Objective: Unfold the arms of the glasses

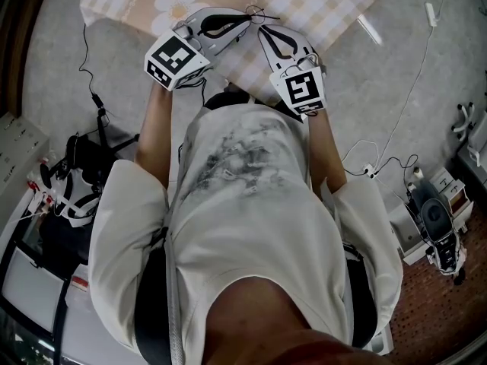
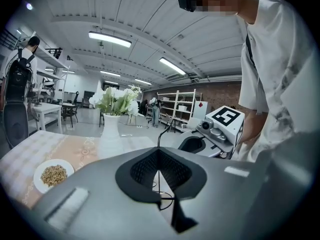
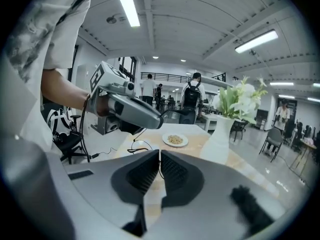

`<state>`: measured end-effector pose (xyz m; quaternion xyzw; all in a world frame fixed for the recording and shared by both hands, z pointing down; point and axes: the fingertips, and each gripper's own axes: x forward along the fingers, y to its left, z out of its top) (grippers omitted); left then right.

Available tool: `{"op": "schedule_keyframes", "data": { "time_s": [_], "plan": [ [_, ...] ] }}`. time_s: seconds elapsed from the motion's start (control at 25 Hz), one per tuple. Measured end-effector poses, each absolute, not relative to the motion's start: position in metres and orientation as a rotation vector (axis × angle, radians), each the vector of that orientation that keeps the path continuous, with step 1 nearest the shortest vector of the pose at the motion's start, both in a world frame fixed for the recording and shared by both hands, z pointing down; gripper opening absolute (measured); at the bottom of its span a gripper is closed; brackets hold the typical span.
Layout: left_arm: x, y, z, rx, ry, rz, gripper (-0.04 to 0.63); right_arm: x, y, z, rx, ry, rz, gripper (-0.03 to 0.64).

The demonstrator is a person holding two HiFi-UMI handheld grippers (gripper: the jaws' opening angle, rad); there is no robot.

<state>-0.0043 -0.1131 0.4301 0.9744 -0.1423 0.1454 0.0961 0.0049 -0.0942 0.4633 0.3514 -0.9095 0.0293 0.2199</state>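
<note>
The glasses are thin black wire ones, held in the air above the table between both grippers. My left gripper is shut on a thin wire part of the glasses that runs upright between its pads. A wire loop hangs below them. My right gripper is shut on another thin wire part, its black pads almost touching. In the right gripper view a round wire lens rim shows under the left gripper. The two grippers' tips point toward each other, close together.
The table carries a checked cloth with a flower print. On it stand a white vase of white flowers and a white plate of grains. Cables lie on the grey floor. People and shelving stand far back.
</note>
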Motion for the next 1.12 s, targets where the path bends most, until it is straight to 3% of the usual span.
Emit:
{"op": "schedule_keyframes", "data": {
  "time_s": [0.52,0.76,1.12],
  "plan": [
    [-0.002,-0.123,0.42,2.886,-0.463,0.389,0.009,-0.013,-0.087,0.451,0.881,-2.414,-0.182,0.024],
    [-0.003,-0.124,0.416,2.885,-0.475,0.369,0.009,-0.02,-0.081,0.451,0.833,-2.379,-0.255,0.098],
    [-0.005,-0.124,0.411,2.88,-0.484,0.339,0.009,-0.034,-0.075,0.46,0.746,-2.307,-0.39,0.12]
  ]
}}
